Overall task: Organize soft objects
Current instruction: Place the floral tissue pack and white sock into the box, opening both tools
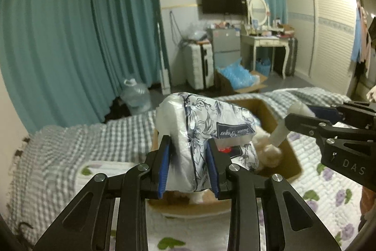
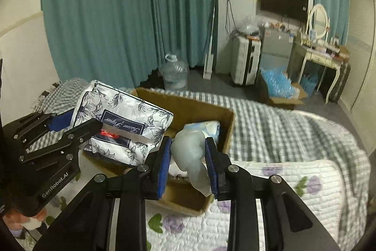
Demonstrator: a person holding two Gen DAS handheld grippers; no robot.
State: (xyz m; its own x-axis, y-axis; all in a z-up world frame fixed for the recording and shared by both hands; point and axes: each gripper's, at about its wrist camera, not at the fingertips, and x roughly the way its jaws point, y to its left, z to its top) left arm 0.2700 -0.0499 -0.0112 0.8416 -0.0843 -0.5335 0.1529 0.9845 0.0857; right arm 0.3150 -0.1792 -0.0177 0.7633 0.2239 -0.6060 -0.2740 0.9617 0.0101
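Note:
My left gripper [image 1: 188,166] is shut on a white tissue pack with a blue flower print [image 1: 206,133] and holds it above an open cardboard box [image 1: 289,157] on the bed. The pack [image 2: 122,124] and left gripper [image 2: 70,126] also show in the right wrist view. My right gripper [image 2: 186,166] is shut on a pale, soft, bone-shaped toy [image 2: 190,154] over the same box [image 2: 188,107]. In the left wrist view the right gripper [image 1: 298,117] holds the toy [image 1: 282,131] at the right. A fluffy cream object [image 1: 268,147] and a light blue pack [image 2: 206,127] lie inside the box.
The box sits on a bed with a white flowered quilt [image 2: 282,192] and a grey checked blanket [image 1: 94,140]. Beyond the bed are teal curtains [image 1: 70,39], a water jug [image 2: 174,74], a white suitcase [image 2: 245,60], a floor box of blue plastic [image 1: 237,77] and a dressing table [image 1: 268,41].

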